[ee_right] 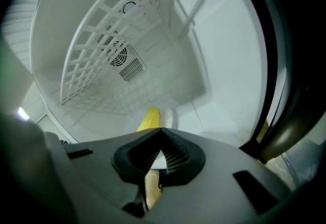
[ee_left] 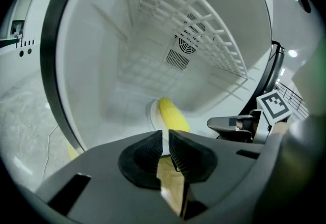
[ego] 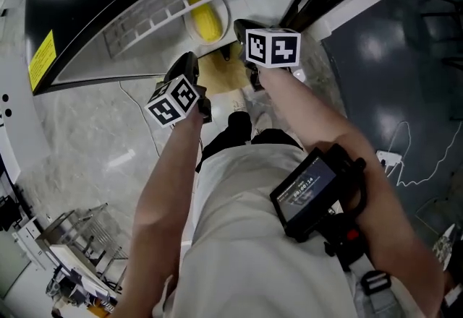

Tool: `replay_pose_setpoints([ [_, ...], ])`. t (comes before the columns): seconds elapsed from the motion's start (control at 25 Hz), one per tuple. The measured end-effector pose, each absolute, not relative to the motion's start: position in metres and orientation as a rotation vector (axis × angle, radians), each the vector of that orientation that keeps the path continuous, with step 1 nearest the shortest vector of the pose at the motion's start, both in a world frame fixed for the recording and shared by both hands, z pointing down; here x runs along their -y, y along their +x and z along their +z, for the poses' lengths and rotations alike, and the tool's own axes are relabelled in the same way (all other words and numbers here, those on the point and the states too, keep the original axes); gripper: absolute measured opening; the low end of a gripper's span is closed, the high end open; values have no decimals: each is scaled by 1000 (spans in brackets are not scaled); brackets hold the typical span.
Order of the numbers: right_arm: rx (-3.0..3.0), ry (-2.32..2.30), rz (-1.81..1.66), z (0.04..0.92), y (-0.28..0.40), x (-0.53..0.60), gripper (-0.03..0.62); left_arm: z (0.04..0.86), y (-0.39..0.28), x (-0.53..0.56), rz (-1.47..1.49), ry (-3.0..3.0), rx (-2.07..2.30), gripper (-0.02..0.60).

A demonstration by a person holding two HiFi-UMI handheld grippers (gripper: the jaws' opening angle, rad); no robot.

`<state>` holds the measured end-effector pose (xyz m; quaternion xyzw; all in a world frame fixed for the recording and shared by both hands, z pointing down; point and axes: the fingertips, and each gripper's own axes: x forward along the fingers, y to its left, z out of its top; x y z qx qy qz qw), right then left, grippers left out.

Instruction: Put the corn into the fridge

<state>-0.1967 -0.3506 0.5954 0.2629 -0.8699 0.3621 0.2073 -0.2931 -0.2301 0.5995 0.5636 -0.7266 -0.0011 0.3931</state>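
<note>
Corn (ee_left: pixel 172 116) on a plate (ee_left: pixel 152 114) inside the fridge (ee_left: pixel 97 39).
Left gripper (ee_left: pixel 165 140), right gripper (ee_right: pixel 160 141) hover nearby, jaws together, empty.

Bright, even light fills the white fridge (ee_left: pixel 127 65), while fisheye edges bow, darken and blur
</note>
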Motion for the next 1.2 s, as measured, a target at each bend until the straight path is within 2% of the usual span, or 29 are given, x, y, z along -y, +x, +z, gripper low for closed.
replay_pose_setpoints([
  [0.2,2493,685,965,554,-189,326,8,573,-292,197,-10,1444,1854,9],
  [0.68,2662,465,920,525,-145,296,8,547,-252,169,-40,1583,1821,8],
  [1.2,2812,319,834,471,-117,266,8,480,-228,155,-97,1798,1816,8],
])
